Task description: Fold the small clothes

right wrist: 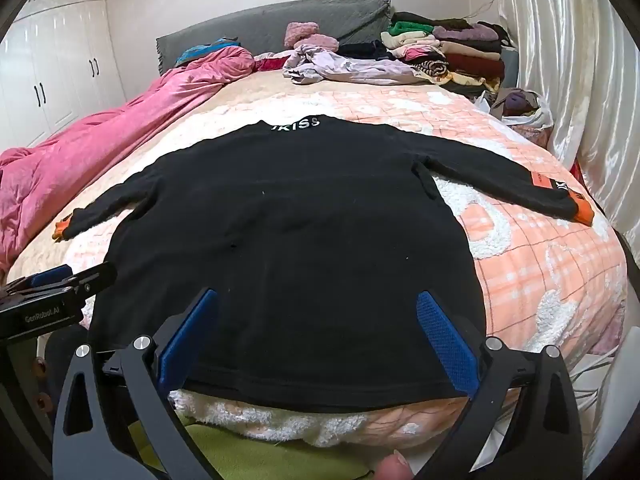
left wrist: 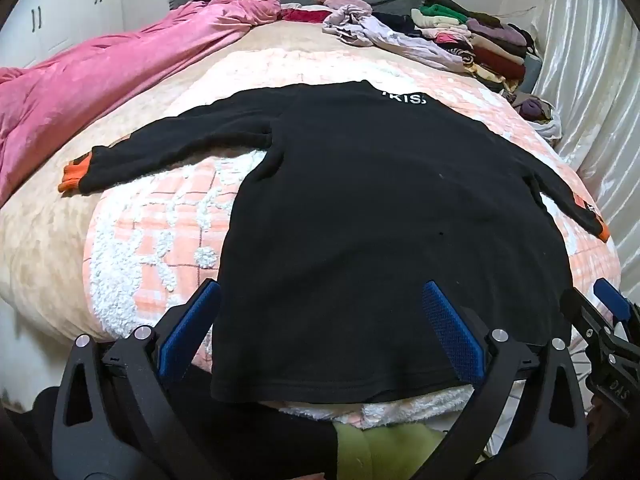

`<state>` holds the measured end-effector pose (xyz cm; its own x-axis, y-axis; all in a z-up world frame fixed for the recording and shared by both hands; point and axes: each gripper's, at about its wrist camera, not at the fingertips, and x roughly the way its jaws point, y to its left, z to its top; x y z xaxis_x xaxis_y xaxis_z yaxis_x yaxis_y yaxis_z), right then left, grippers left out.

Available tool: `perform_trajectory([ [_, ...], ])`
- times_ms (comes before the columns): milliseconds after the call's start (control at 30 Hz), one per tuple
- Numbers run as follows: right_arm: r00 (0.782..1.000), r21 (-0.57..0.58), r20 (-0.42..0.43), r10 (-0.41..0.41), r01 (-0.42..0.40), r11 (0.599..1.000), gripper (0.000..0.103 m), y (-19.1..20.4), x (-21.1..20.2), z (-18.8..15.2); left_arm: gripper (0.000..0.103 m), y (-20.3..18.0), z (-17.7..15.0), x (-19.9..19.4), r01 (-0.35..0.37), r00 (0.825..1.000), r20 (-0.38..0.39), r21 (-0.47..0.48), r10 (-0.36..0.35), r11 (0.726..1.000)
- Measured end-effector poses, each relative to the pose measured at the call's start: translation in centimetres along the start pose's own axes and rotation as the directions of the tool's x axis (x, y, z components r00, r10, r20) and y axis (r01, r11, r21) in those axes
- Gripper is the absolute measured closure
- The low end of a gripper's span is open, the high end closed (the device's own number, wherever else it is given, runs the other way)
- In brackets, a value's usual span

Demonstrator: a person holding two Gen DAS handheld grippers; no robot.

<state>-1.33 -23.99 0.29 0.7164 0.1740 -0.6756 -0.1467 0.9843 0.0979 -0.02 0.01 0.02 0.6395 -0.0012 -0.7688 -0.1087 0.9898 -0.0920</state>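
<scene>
A black long-sleeved top (left wrist: 360, 208) (right wrist: 288, 216) with orange cuffs and white lettering at the neck lies flat on the bed, sleeves spread out to both sides, hem toward me. My left gripper (left wrist: 320, 312) is open above the hem's left part, blue pads wide apart with nothing between them. My right gripper (right wrist: 316, 316) is open over the hem's right part, its pads apart too. In the left wrist view the right gripper (left wrist: 600, 320) shows at the right edge; the left gripper (right wrist: 60, 280) shows at the left edge of the right wrist view.
A peach and white fluffy blanket (left wrist: 160, 232) (right wrist: 540, 264) covers the bed. A pink quilt (left wrist: 100, 92) (right wrist: 100, 140) lies along the left. A stack of folded clothes (right wrist: 452, 56) and a lilac garment (right wrist: 344, 68) sit near the grey headboard (right wrist: 256, 28). Curtains (right wrist: 560, 60) hang on the right.
</scene>
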Motion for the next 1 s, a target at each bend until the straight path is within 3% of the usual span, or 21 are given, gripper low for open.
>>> perform_trajectory([
  [1000, 1.0, -0.025, 0.006, -0.016, 0.016, 1.0, 0.004, 0.14, -0.18, -0.19, 0.008, -0.33, 0.4, 0.06, -0.014, 1.0, 0.009, 0.009, 0.014, 1.0],
])
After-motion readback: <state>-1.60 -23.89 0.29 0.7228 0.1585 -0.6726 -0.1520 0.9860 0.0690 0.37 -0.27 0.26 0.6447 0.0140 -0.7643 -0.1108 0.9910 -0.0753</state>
